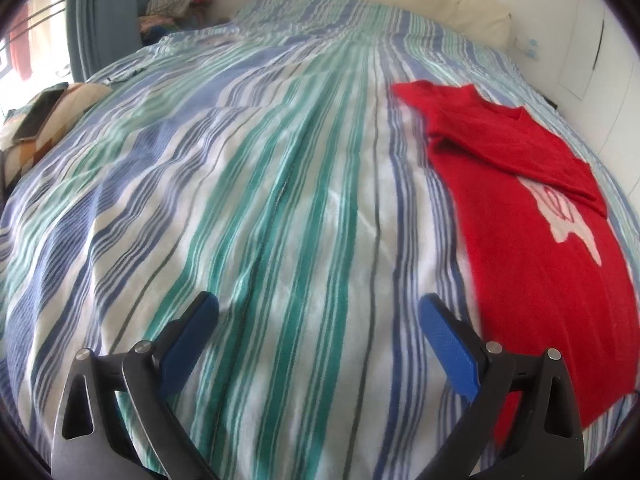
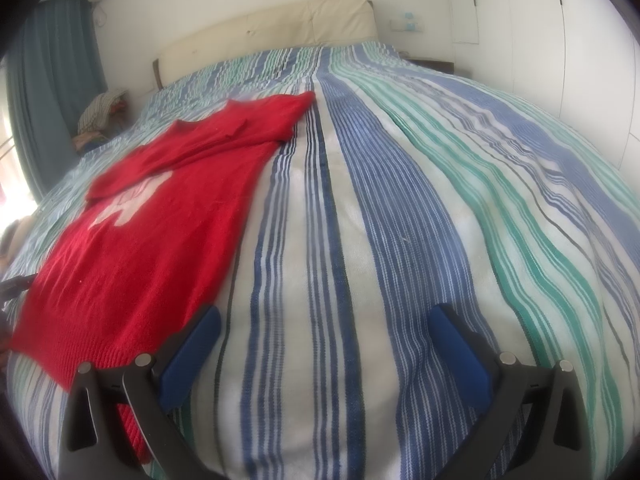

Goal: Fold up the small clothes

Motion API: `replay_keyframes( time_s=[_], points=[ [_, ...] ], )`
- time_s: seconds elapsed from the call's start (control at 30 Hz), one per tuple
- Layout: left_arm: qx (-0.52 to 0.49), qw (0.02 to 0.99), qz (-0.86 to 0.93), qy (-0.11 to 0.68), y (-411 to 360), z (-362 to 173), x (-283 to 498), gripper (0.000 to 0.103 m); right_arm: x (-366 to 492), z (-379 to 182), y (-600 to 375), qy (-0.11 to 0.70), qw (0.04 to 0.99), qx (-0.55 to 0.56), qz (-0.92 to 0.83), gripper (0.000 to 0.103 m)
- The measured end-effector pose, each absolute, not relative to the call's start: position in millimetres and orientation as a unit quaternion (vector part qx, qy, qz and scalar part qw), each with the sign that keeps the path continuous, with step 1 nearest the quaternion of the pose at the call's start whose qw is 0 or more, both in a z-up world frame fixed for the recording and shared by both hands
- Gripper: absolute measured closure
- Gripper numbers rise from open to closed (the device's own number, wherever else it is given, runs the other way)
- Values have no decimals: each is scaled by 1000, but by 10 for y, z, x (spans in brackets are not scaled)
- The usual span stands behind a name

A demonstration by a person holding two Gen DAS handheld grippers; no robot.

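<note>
- Red knitted sweater with a white motif on its chest [image 1: 532, 240]: it lies flat on the bed, hem towards you and neckline towards the headboard. One sleeve is folded across the chest, partly covering the motif; the other sleeve [image 2: 276, 116] lies out to the side near the neckline.
- Handling, as a judgement: expect a soft, limp, fairly light knit that drapes and stretches when lifted. It should grip well against the jaws but will sag if you hold it at one point only.
- Where to take hold: pinch the ribbed hem [image 2: 104, 356] at its two corners, or the shoulder and hem on one side. Take the full thickness of the knit, not a single loop of yarn.
- Left gripper [image 1: 318, 308]: its blue-padded jaws stand wide apart and hold nothing. It hovers over bare bedding, just beside the sweater's near edge.
- Right gripper [image 2: 328, 320]: its jaws are likewise wide and empty. Its left finger [image 2: 192, 344] overlaps the hem corner in view; whether it touches, you cannot tell.
- Striped blue, green and white bed cover [image 1: 260, 200]: it is soft and rumpled, so press lightly when you crease a fold.
- Cream padded headboard [image 2: 280, 28]: it stands well beyond the sweater.
</note>
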State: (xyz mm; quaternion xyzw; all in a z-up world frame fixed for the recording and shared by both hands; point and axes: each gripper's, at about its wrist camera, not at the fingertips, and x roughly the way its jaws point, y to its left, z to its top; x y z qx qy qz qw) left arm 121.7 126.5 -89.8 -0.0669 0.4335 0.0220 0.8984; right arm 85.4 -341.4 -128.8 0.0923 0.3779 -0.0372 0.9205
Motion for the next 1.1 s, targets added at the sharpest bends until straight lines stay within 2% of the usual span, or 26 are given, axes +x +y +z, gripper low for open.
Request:
replay_keyframes(
  time_s=[0.1, 0.23, 0.27, 0.3, 0.37, 0.43, 0.47, 0.5, 0.53, 0.57, 0.6, 0.63, 0.67, 0.7, 0.9, 1.1],
  points=[
    [-86, 895, -53, 434, 1137, -752, 983, 3, 762, -1056, -3531, 373, 919, 126, -23, 1],
    [-120, 857, -141, 481, 870, -870, 834, 6, 603, -812, -3521, 381, 910, 157, 34, 1],
    [-128, 847, -153, 493, 799, -921, 819, 16, 585, -804, -3481, 394, 902, 166, 58, 1],
    [-130, 840, -159, 502, 733, -958, 803, 21, 569, -809, -3430, 407, 893, 175, 84, 1],
    [-121, 841, -162, 501, 623, -962, 759, 22, 548, -835, -3307, 428, 875, 186, 128, 1],
    [-123, 837, -172, 504, 561, -946, 748, 36, 561, -892, -3198, 444, 862, 191, 156, 3],
    [-131, 831, -179, 510, 546, -948, 755, 52, 589, -935, -3165, 451, 856, 194, 161, 8],
    [-138, 824, -187, 517, 534, -957, 759, 65, 628, -991, -3143, 459, 850, 201, 165, 18],
    [-142, 818, -193, 523, 520, -976, 761, 71, 667, -1053, -3124, 466, 842, 211, 170, 25],
    [-143, 813, -196, 529, 505, -1003, 764, 81, 709, -1113, -3106, 472, 835, 222, 174, 40],
    [-142, 810, -197, 533, 493, -1029, 766, 93, 753, -1169, -3087, 477, 828, 232, 181, 51],
    [-145, 807, -199, 537, 488, -1052, 769, 97, 789, -1224, -3049, 486, 820, 237, 188, 59],
    [-151, 805, -201, 538, 494, -1058, 767, 98, 821, -1264, -3009, 493, 815, 236, 194, 81],
    [-158, 804, -202, 536, 513, -1037, 764, 99, 841, -1293, -2966, 502, 811, 230, 196, 96],
    [-230, 810, -215, 494, 766, -679, 925, 100, 909, -941, -3021, 465, 831, 227, 204, 98],
    [-233, 846, -210, 432, 843, -285, 1957, 99, 1576, -530, -3171, 390, 870, 230, 193, 98]
  ],
)
